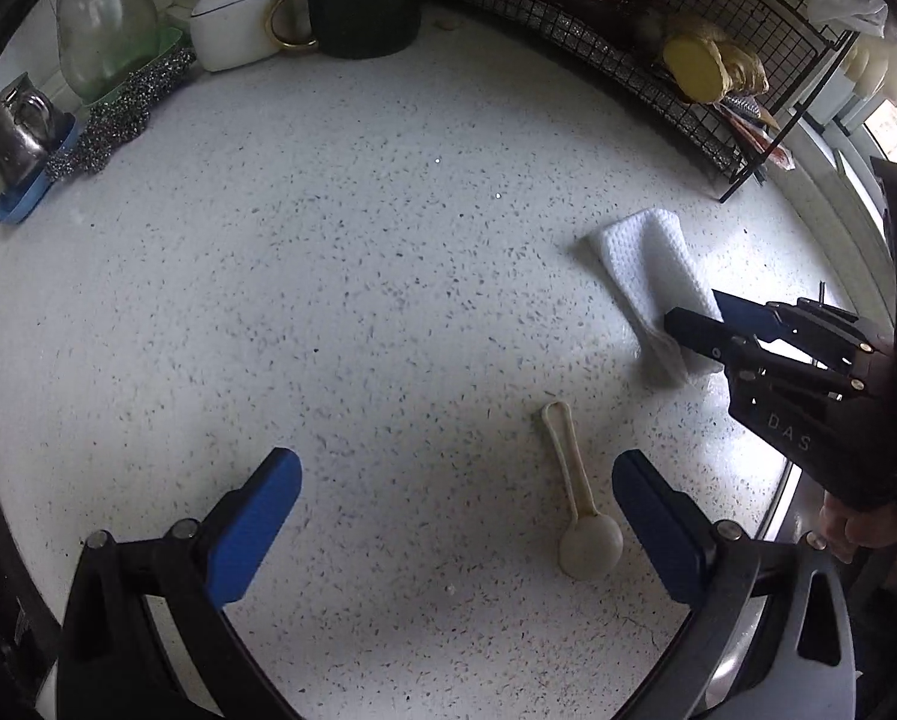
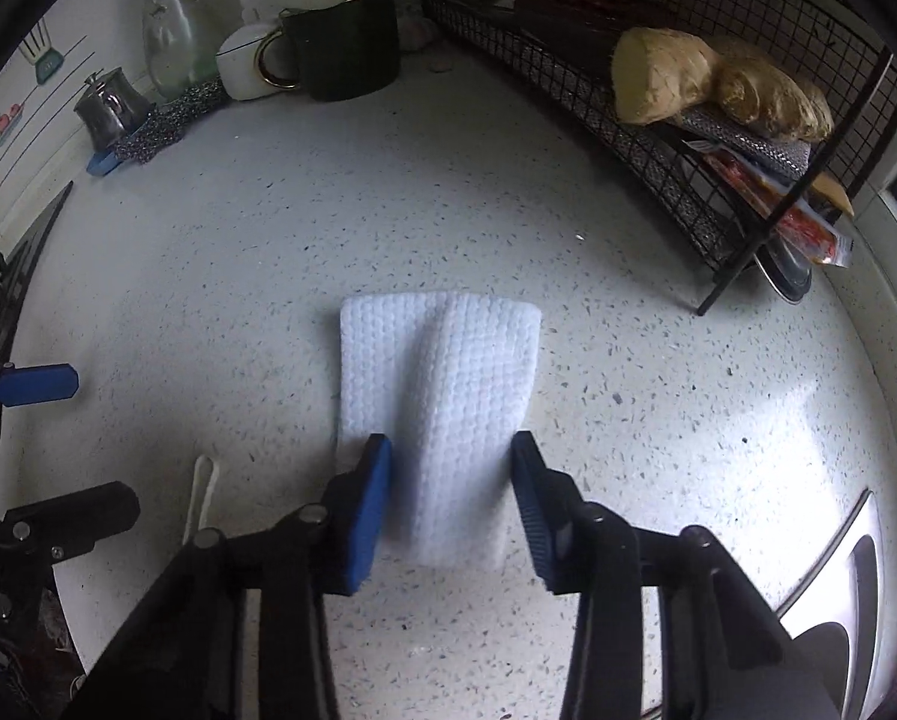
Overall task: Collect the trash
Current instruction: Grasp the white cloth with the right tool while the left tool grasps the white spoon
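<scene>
A folded white paper towel [image 2: 442, 384] lies on the speckled white counter [image 2: 658, 396]. My right gripper [image 2: 451, 450] points steeply down onto its near end, and the blue pads squeeze it from both sides so that a ridge stands up between them. The left wrist view shows the same grip from the side, with the right gripper [image 1: 694, 315] on the towel [image 1: 646, 258]. A small cream plastic spoon [image 1: 574, 504] lies flat on the counter just inside the right finger of my left gripper [image 1: 457, 468]. That gripper hovers open with nothing held.
A black wire rack [image 2: 646, 138] with ginger [image 2: 712, 84] stands at the back right. Along the back wall are a dark mug with utensils [image 2: 346, 48], a white pot [image 1: 238, 18], a glass bottle [image 1: 100, 24], a steel scourer [image 1: 118, 114] and a metal jug [image 1: 16, 132]. A sink rim [image 2: 838, 558] lies at the lower right.
</scene>
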A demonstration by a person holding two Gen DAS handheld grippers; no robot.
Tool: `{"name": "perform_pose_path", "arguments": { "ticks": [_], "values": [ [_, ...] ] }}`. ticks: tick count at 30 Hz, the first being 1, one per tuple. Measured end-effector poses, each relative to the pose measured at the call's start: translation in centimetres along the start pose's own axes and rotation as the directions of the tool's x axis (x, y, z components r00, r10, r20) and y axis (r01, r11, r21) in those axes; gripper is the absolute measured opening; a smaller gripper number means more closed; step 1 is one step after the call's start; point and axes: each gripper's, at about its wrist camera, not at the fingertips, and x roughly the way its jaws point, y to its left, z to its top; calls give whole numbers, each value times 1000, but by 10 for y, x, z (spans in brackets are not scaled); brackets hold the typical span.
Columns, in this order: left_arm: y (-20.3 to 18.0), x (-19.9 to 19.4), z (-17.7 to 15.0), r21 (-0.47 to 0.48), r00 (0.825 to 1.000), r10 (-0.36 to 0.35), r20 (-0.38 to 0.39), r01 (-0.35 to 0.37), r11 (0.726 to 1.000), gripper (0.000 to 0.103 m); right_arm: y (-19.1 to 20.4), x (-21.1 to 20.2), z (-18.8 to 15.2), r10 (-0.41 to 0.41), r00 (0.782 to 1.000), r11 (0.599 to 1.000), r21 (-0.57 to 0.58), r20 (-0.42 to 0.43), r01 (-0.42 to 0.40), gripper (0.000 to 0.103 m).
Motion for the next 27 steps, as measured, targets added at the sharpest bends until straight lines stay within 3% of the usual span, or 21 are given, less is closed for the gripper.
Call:
{"name": "perform_pose_path", "arguments": {
  "ticks": [4,8,15,20,23,26,27],
  "values": [
    [-5,-6,-8,15,1000,-10,-7,10,1000,103,0,-5,-9,59,998,995,78,-24,-57,8],
    [-15,-6,-9,41,1000,-21,-17,21,999,99,-4,-23,-26,56,998,990,127,3,-56,7],
    [-35,13,-5,80,998,22,-58,-17,997,96,-24,-49,-40,68,997,977,198,40,-74,7],
    [-51,30,-3,92,994,43,-103,-33,995,84,-38,-47,-50,72,997,972,222,35,-78,7],
    [-59,34,-2,108,990,95,-108,-83,991,79,-42,-47,-53,76,996,967,240,36,-82,7],
    [-62,34,-1,97,987,119,-104,-109,989,65,-45,-49,-56,77,996,963,257,41,-85,7],
    [-65,33,0,95,988,119,-102,-109,990,55,-46,-51,-58,76,996,961,263,42,-85,7]
  ]
}}
